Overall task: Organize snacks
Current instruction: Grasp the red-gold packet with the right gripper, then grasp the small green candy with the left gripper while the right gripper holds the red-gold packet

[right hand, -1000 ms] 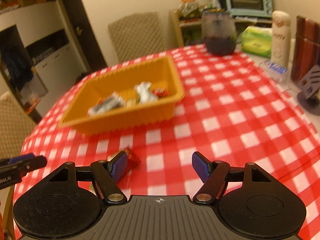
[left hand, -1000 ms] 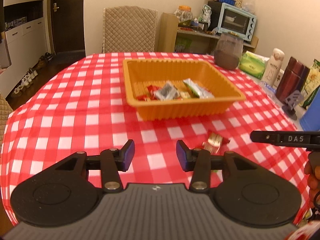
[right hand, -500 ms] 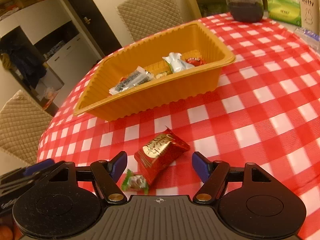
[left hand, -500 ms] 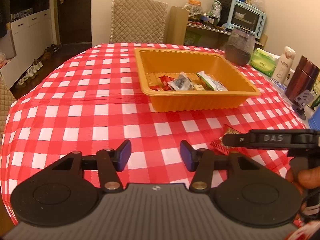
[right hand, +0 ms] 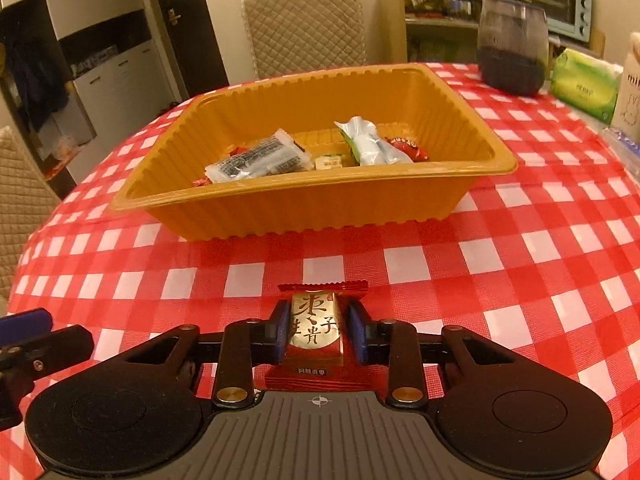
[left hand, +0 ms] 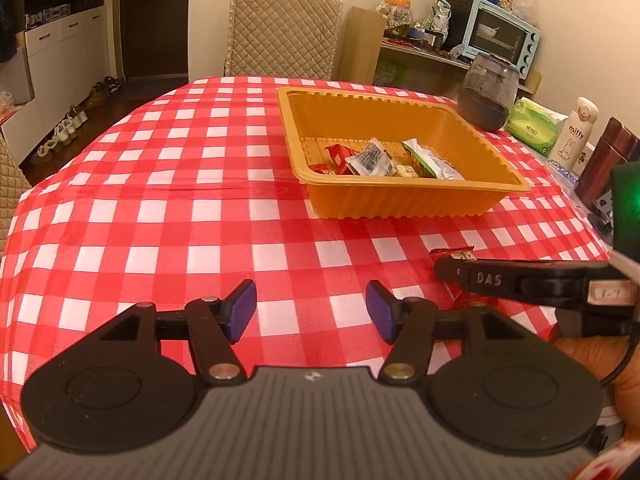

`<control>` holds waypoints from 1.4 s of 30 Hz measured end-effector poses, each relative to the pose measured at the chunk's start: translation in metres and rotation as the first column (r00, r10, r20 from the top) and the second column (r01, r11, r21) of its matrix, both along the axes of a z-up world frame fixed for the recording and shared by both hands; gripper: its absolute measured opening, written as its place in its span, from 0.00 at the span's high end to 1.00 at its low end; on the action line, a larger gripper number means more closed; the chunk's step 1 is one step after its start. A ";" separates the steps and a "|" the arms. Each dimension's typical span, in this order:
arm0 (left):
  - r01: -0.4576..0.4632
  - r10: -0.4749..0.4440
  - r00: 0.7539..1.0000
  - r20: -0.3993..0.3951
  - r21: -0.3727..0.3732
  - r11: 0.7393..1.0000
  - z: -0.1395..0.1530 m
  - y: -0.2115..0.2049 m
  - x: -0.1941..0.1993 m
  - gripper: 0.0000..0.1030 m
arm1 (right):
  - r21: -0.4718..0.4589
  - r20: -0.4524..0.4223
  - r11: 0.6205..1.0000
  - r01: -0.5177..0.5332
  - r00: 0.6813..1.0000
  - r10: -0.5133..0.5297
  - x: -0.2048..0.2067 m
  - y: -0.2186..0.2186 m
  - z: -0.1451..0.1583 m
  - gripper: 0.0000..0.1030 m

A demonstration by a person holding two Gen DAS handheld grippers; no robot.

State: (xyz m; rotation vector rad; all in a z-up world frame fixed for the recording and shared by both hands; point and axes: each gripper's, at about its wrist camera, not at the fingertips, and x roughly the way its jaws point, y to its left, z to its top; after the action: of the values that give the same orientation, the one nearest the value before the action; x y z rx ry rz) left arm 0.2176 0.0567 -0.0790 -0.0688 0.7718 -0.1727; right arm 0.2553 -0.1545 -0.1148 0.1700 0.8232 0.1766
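Note:
An orange tray [left hand: 400,204] [right hand: 320,204] stands on the red checked tablecloth and holds several wrapped snacks [right hand: 260,158]. My right gripper [right hand: 318,330] is shut on a red and gold snack packet [right hand: 316,324] at the near table edge, in front of the tray. The same packet [left hand: 460,254] shows partly behind the right gripper's finger [left hand: 500,280] in the left wrist view. My left gripper [left hand: 310,310] is open and empty above the cloth, left of the right gripper.
A dark glass jar [left hand: 486,98], a green tissue pack [left hand: 534,126], a white miffy bottle [left hand: 572,140] and a dark red flask [left hand: 608,160] stand at the table's right side. A quilted chair [left hand: 282,32] stands behind the table.
My right gripper has moved forward around the red and gold packet and closed on it. The left gripper has stayed open and shifted slightly.

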 end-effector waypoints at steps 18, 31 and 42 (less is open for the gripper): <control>0.188 -0.186 0.982 -0.024 0.057 0.981 -0.012 -0.034 0.005 0.45 | 0.036 -0.001 0.995 0.089 0.996 -0.089 -0.021 -0.107 0.021 0.74; 0.372 -0.371 0.928 -0.029 0.103 0.923 -0.041 -0.089 0.004 0.47 | 0.069 -0.001 0.997 0.044 0.999 -0.044 -0.027 -0.096 0.020 0.74; 0.358 -0.358 0.933 -0.019 0.120 0.926 -0.046 -0.112 0.003 0.56 | 0.088 0.001 0.995 0.039 0.999 -0.039 -0.025 -0.092 0.021 0.74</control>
State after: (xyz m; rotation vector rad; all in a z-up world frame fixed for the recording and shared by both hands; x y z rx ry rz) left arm 0.2210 -0.0548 -0.1247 0.1909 0.7852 -0.4732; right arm 0.2307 -0.2469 -0.0941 0.2687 0.8089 0.1766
